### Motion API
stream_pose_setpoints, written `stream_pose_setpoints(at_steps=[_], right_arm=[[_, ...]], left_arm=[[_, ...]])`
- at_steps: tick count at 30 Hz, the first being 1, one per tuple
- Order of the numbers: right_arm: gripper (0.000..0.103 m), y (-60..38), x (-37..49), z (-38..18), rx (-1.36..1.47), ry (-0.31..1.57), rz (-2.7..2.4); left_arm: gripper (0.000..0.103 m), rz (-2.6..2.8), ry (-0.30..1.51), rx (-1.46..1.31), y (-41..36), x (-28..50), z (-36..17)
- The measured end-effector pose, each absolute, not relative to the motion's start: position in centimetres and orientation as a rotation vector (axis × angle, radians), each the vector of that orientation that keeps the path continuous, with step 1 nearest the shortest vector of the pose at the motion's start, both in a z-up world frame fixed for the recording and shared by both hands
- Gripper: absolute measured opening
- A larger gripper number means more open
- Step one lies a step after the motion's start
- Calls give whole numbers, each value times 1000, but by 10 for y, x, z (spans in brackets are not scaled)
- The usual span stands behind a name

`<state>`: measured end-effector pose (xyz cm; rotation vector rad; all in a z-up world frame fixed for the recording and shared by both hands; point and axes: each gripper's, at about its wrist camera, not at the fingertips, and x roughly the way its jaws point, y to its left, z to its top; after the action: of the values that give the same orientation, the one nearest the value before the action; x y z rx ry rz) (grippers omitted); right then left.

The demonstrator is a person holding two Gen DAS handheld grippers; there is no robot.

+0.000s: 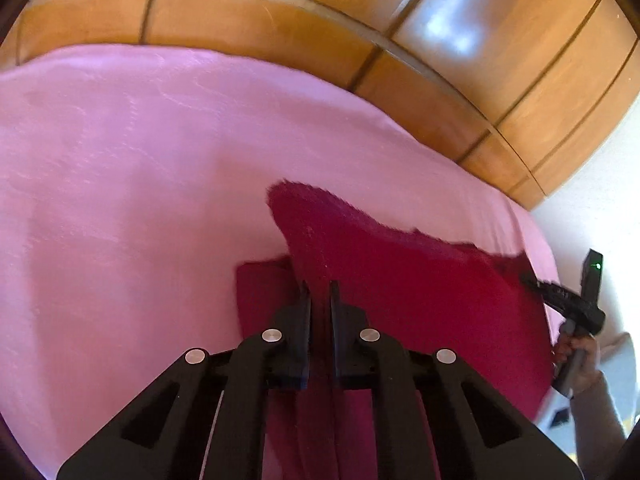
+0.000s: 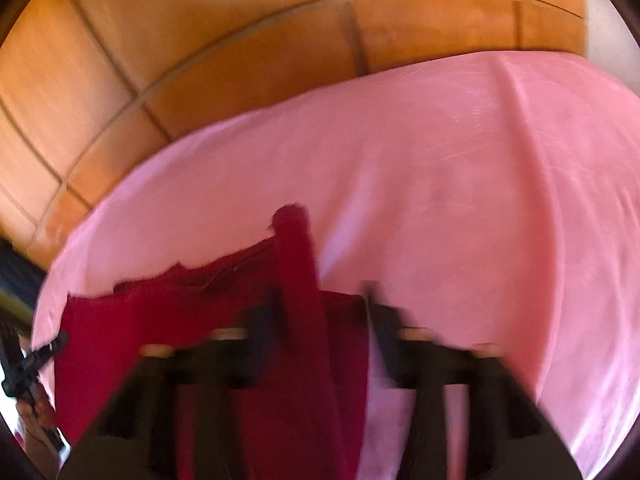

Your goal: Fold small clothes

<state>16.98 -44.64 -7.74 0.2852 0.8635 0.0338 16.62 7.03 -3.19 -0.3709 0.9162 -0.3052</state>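
The dark red cloth hangs stretched between my two claws, its upper edge raised off the pink sheet. A lower part of it lies flat on the sheet just beneath my left claw. That claw's two black fingers are pressed almost together, pinching a ridge of the fabric. One loose corner pokes up past their tips, and the rest drapes down between the arms of the claw.

From the left camera I can see my right claw at the far right edge of the cloth, its tip against the fabric. My hand is wrapped around its handle, the sleeve just below.

The right camera is badly smeared. There the fingers of my right claw seem to stand apart, with a strip of the red cloth running up along the left one and ending in a tuft above it. I cannot tell whether the pads press on the cloth. My left claw shows at the cloth's far left edge.

The sheet spreads smooth all around the cloth. Behind it stands a wall of glossy wooden panels catching glare.
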Motion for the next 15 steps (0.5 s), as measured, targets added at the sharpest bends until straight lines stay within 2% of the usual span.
stream_pose_setpoints(at_steps=[4,9,11,12,14,15], right_arm=[[11,-445,160,-60,279,762,30],[12,-439,179,-90,213,808,-45],[26,-440,184,-106,225,830,-75],[27,-443,184,-109,256,824,-78],[40,-450,184,-107,290,816,-95],[42,-452,182,-107,295,815,-97]], left_arm=[[6,-199,813,-239,58,145,-18],[7,-77,858,-56,27,151,-39],[7,-47,847,1,18,146,-40],[7,-42,841,12,20,143,-38],[7,-30,830,23,19,139,-34],[7,-30,829,22,20,138,-33]])
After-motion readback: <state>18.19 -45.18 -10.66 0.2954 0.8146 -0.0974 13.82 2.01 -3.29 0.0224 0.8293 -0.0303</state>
